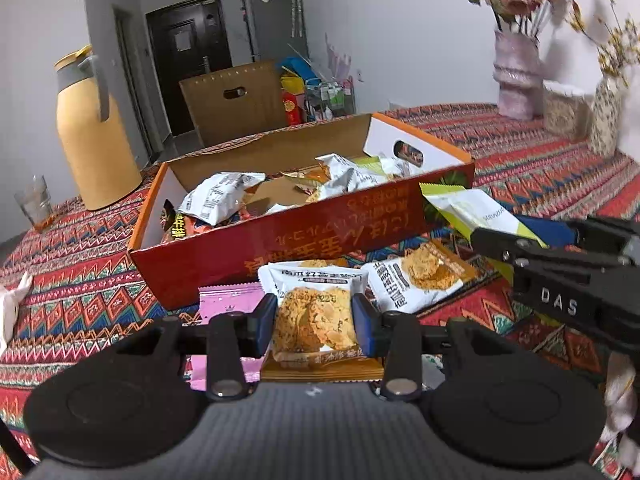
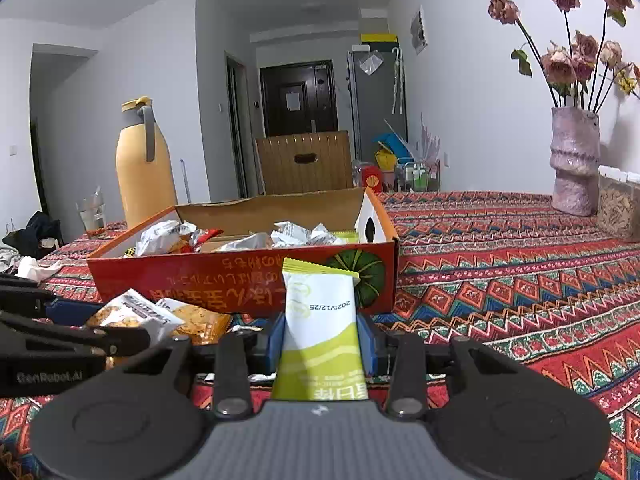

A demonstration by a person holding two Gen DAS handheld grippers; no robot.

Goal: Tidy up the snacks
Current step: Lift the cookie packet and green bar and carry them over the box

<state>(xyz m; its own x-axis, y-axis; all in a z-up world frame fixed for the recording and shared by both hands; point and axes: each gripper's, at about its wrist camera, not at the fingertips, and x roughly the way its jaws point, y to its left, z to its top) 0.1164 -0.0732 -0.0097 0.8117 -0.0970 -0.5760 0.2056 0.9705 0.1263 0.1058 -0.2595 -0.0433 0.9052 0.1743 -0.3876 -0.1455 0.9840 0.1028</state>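
We hold two items at once. The left gripper [image 1: 315, 322] is clenched on a cookie packet [image 1: 314, 316], white at the top with a biscuit printed on it, pinched by its sides between the blue pads [image 1: 264, 322] just above a pink packet [image 1: 230, 300] and an orange wrapper [image 1: 324, 368] on the patterned cloth [image 2: 520, 280]. The right gripper [image 2: 322, 346] is clenched on a white-and-green packet [image 2: 318, 320], standing upright in front of the box. To do this step well, we judge each packet should be lifted clear of the box's red front wall, carried over an open patch of the floor, and let go low so nothing bounces out; one hand at a time keeps the two tools apart. Container: one open cardboard box [image 1: 280, 240], shallow, orange-rimmed, near both hands. Contents: several crumpled silver-white packets [image 1: 218, 200], an orange wrapper, some green-edged packets at the far right end; part of the bare floor shows. Loose beside it: another cookie packet [image 1: 416, 280].
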